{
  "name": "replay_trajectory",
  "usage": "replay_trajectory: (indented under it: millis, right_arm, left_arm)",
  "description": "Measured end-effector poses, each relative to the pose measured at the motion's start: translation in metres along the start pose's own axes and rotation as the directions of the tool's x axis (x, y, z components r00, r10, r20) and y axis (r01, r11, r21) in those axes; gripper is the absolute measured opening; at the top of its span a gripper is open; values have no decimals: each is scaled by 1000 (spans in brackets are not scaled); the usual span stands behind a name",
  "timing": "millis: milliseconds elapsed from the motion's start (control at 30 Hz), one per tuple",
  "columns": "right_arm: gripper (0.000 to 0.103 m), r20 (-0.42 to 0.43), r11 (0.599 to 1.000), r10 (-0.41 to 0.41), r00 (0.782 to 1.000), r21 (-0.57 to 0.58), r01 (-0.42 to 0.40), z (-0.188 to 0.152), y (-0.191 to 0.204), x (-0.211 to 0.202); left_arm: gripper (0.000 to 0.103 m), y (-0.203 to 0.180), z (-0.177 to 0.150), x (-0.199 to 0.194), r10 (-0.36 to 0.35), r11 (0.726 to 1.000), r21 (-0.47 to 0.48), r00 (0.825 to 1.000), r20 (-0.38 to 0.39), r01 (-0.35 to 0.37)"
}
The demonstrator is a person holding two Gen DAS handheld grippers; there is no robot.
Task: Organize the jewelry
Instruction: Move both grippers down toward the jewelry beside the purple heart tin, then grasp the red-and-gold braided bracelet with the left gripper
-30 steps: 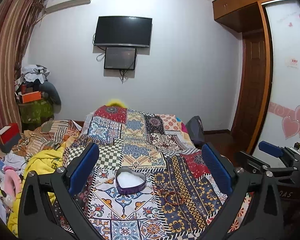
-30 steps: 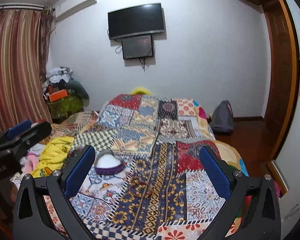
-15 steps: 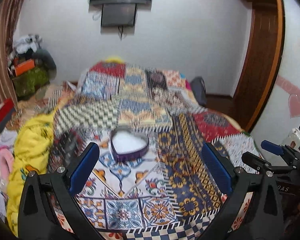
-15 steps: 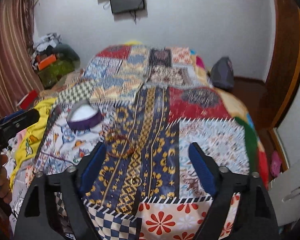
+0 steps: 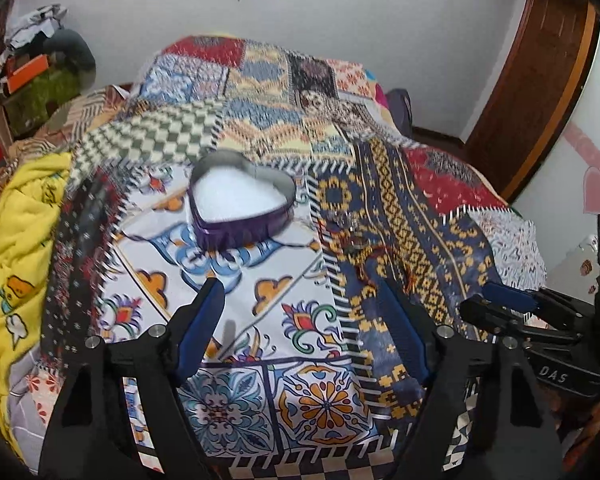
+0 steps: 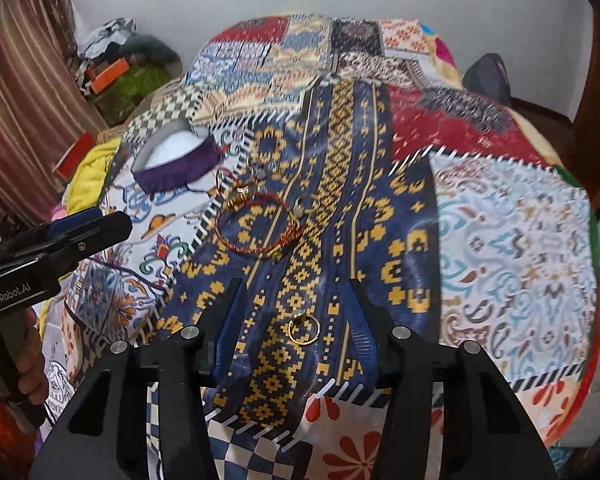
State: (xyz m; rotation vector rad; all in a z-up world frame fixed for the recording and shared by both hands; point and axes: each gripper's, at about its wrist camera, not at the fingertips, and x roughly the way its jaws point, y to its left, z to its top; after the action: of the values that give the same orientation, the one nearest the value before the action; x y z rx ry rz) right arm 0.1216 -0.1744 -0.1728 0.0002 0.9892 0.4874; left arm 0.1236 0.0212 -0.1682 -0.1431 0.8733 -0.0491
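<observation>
A purple heart-shaped box [image 5: 242, 204] with a white lining lies open on the patterned bedspread; it also shows in the right wrist view [image 6: 176, 160]. My left gripper [image 5: 300, 300] is open and empty, hovering just in front of the box. A red and gold bangle [image 6: 258, 222] lies on the blue and gold patch, with small silver pieces [image 6: 260, 170] and a small ring [image 6: 304, 206] beside it. A gold ring [image 6: 304, 328] lies between the fingers of my open right gripper [image 6: 296, 296]. In the left wrist view the jewelry [image 5: 354, 240] is blurred.
The patchwork bedspread [image 5: 260, 120] covers the bed. A yellow quilt [image 5: 20, 216] lies bunched at the left. A wooden door [image 5: 536, 72] stands at the right. Clutter [image 6: 116, 68] is stacked by the striped curtain. The other gripper shows in each view [image 5: 540, 320] [image 6: 52, 240].
Both grippers have tilted down and moved closer to the bed. The right gripper now straddles the gold ring. Both sets of fingers have narrowed somewhat.
</observation>
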Motion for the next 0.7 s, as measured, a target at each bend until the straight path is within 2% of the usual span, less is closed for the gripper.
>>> replay_trajectory:
  millis: [100, 200, 367, 467, 500, 700]
  right_arm:
    - [39, -39, 1000, 12, 999, -1, -12, -2, -1, 9]
    - [34, -61, 1000, 13, 998, -9, -14, -4, -2, 14]
    - [31, -74, 1000, -6, 997, -25, 4, -7, -4, 16]
    - [18, -71, 999, -29, 997, -31, 27, -8, -6, 17]
    - [14, -71, 999, -26, 997, -21, 25, -9, -8, 17]
    - [10, -58, 1000, 22, 998, 22, -21, -9, -14, 14]
  left_arm:
    - [71, 3, -3, 11, 8, 1000, 23, 1000, -29, -7]
    - [66, -2, -7, 21, -22, 1000, 14, 998, -60, 23]
    - [65, -6, -8, 32, -54, 998, 8, 996, -76, 55]
    - [64, -11, -7, 36, -80, 997, 5, 993, -82, 80]
    - [64, -12, -6, 38, -84, 996, 11, 993, -86, 86]
    - [64, -26, -2, 45, -122, 991, 38, 987, -101, 126]
